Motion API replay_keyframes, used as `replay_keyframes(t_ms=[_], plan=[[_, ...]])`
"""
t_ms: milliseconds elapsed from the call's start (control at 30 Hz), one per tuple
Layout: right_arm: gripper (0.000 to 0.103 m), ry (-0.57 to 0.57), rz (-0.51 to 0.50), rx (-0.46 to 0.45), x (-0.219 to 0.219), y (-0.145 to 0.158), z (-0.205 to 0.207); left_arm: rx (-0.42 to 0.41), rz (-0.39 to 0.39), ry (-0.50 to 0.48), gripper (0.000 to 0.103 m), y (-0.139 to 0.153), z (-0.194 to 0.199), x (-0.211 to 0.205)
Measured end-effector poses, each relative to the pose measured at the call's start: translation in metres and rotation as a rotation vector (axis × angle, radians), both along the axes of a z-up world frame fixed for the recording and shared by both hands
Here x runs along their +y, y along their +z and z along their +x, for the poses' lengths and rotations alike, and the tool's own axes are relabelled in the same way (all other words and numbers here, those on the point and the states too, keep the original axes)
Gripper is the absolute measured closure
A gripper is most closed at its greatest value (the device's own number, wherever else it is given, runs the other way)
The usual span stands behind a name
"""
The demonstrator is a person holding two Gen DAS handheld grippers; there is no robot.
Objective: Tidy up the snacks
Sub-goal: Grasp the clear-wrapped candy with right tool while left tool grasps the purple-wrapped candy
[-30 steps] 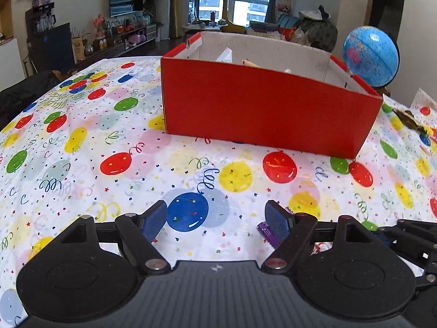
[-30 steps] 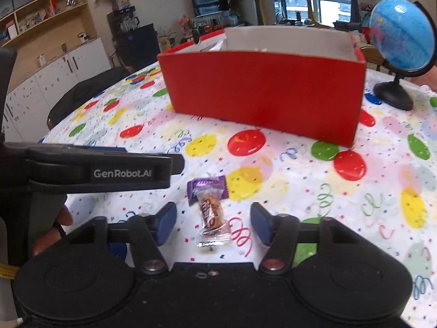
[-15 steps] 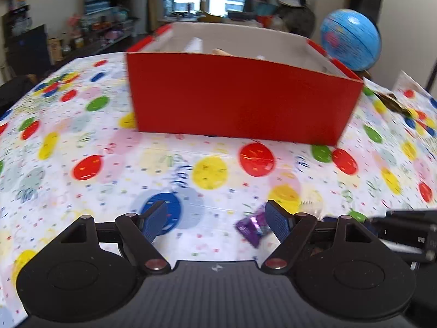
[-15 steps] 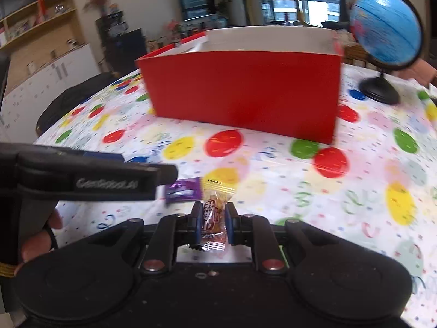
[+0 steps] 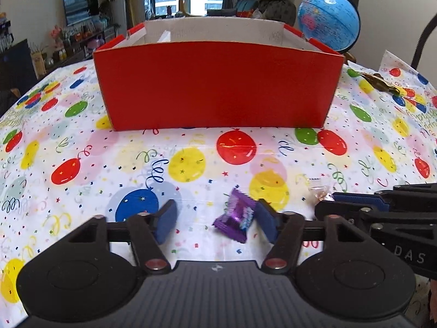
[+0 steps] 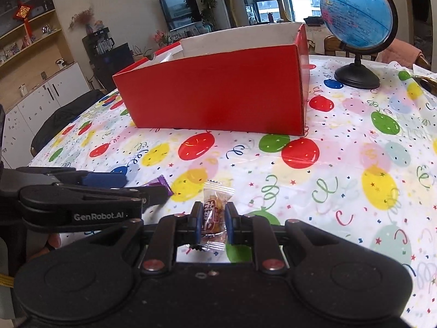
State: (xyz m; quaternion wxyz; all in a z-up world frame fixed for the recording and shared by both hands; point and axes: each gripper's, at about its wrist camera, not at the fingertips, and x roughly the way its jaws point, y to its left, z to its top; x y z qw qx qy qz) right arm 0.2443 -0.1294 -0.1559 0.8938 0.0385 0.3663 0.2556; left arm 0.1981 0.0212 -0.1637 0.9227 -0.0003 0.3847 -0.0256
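Purple candy lies on the table against my left gripper's right pad, jaws wide; light, crinkly, slippery, so I'd pinch its middle; my right gripper clamps the brown candy; red box waits beyond.

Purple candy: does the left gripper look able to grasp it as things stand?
Probably yes. The left gripper is open, and the purple candy lies on the tablecloth between its fingers, close against the right-hand one. Nothing blocks it; the right gripper sits alongside.
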Motion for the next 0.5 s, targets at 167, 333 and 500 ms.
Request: replay_keyframes(t_ms=[167,333,500], plan=[[0.087,0.001,0.019,0.006,-0.002,0.000,0.001,-0.034,0.014,-0.021,0.071,-0.001,-0.007,-0.006],[0.087,0.000,0.027,0.007,-0.002,-0.001,0.001,-0.055,0.050,-0.019,0.083,-0.002,-0.012,-0.012],[0.087,-0.005,0.025,0.003,-0.003,-0.001,0.000,-0.061,0.074,-0.002,0.083,-0.002,-0.012,-0.014]])
